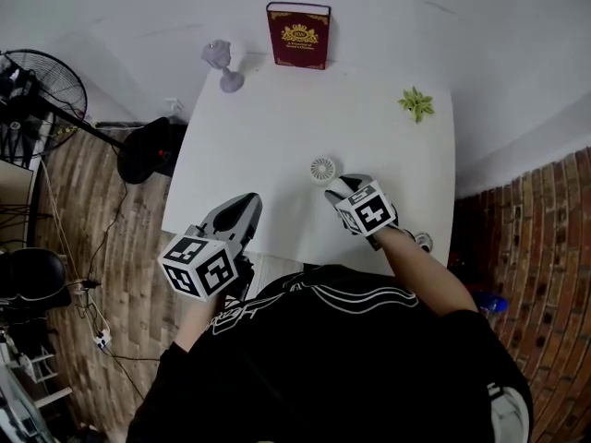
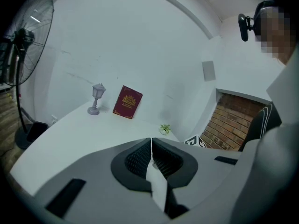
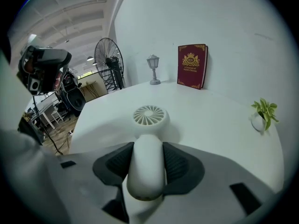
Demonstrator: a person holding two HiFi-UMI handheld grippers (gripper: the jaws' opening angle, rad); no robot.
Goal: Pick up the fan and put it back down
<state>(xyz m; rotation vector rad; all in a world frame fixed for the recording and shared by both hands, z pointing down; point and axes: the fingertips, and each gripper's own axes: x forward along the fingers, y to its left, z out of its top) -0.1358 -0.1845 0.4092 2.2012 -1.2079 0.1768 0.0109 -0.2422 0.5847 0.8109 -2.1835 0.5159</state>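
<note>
As right gripper point(image 3: 148, 146) jaws clamp fan point(image 3: 149, 116) handle, head protrudes beyond tips.

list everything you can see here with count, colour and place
table: 1, white, centre, against the wall
small fan: 1, white, held by its handle over the table's near part
book: 1, dark red, upright at the table's far edge
lamp: 1, grey, left of the book
plant: 1, green, table's far right
standing fan: 1, black, floor left of the table
left gripper: 1, grey, shut, empty, by the table's near edge
right gripper: 1, grey, shut on the small fan
</note>
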